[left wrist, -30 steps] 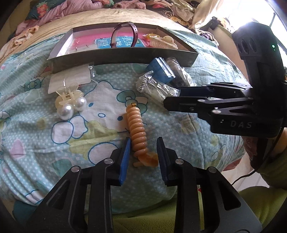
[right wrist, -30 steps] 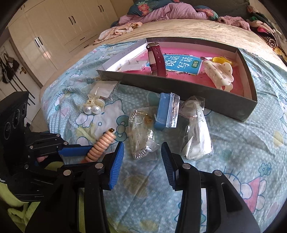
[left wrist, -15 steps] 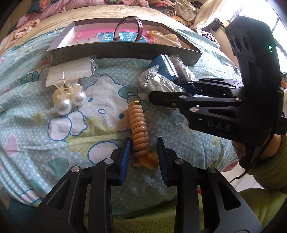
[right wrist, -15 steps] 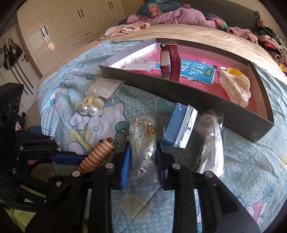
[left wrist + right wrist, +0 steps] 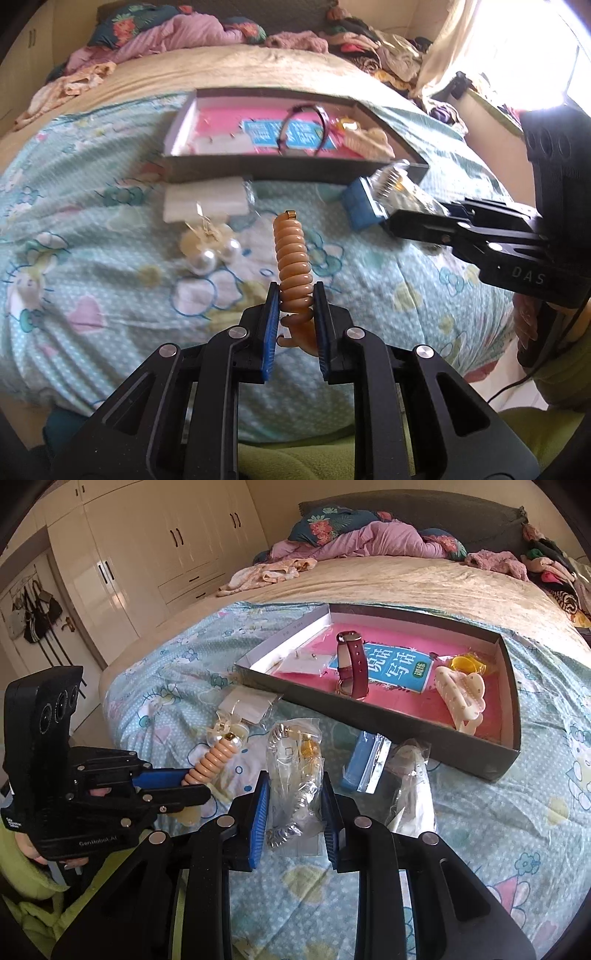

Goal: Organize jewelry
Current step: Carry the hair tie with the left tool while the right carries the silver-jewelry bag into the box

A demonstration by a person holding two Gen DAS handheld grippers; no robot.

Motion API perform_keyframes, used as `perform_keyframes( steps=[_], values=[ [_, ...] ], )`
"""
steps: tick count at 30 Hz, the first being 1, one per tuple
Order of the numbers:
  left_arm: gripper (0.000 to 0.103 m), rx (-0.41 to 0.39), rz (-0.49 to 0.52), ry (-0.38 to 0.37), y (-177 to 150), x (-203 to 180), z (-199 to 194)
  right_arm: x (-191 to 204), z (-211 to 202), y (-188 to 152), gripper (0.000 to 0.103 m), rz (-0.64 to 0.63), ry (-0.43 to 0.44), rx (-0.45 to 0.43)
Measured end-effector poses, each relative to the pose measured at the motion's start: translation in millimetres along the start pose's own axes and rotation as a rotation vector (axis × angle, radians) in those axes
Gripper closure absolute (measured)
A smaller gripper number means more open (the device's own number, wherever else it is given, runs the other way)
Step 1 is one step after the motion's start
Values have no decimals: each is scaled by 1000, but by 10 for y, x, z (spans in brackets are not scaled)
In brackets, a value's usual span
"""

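An orange spiral hair coil (image 5: 291, 251) sticks up and away from my left gripper (image 5: 295, 291), lifted off the bedspread. The jaws are closing, and the blue pads press on the coil's lower end. My right gripper (image 5: 294, 779) is shut on a clear plastic bag (image 5: 295, 753) holding a silvery bracelet and gold pieces, raised just above the bed. In the left wrist view that bag (image 5: 402, 184) pokes out past the right gripper (image 5: 391, 221). Behind stands the grey box (image 5: 388, 720) with a pink floor.
In the box are a maroon watch (image 5: 352, 668), a cream claw clip (image 5: 461, 698) and a yellow piece (image 5: 465, 662). On the bedspread lie a pearl clip (image 5: 210, 251), a blue packet (image 5: 364, 762) and another clear bag (image 5: 410, 794). Clothes pile at the bed's far end.
Both grippers closed on their items and rose: the left lifted the orange coil off the bed, and the right clamped the plastic bag and raised it.
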State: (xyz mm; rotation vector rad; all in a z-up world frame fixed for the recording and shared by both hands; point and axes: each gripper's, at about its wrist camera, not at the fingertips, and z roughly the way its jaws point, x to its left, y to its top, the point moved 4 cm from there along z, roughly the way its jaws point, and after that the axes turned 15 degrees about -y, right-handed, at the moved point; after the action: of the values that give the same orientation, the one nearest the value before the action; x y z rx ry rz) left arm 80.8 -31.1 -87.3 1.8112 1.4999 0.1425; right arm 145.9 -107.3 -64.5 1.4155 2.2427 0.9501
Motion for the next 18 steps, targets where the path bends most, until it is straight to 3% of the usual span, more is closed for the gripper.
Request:
perform_keyframes(
  steps=[8, 18],
  values=[
    [92, -98, -21, 36, 213, 151, -314, -150, -176, 118, 78, 34, -21, -53],
    [92, -164, -46, 47, 431, 256, -458, -334, -278, 276, 78, 74, -42, -105]
  ],
)
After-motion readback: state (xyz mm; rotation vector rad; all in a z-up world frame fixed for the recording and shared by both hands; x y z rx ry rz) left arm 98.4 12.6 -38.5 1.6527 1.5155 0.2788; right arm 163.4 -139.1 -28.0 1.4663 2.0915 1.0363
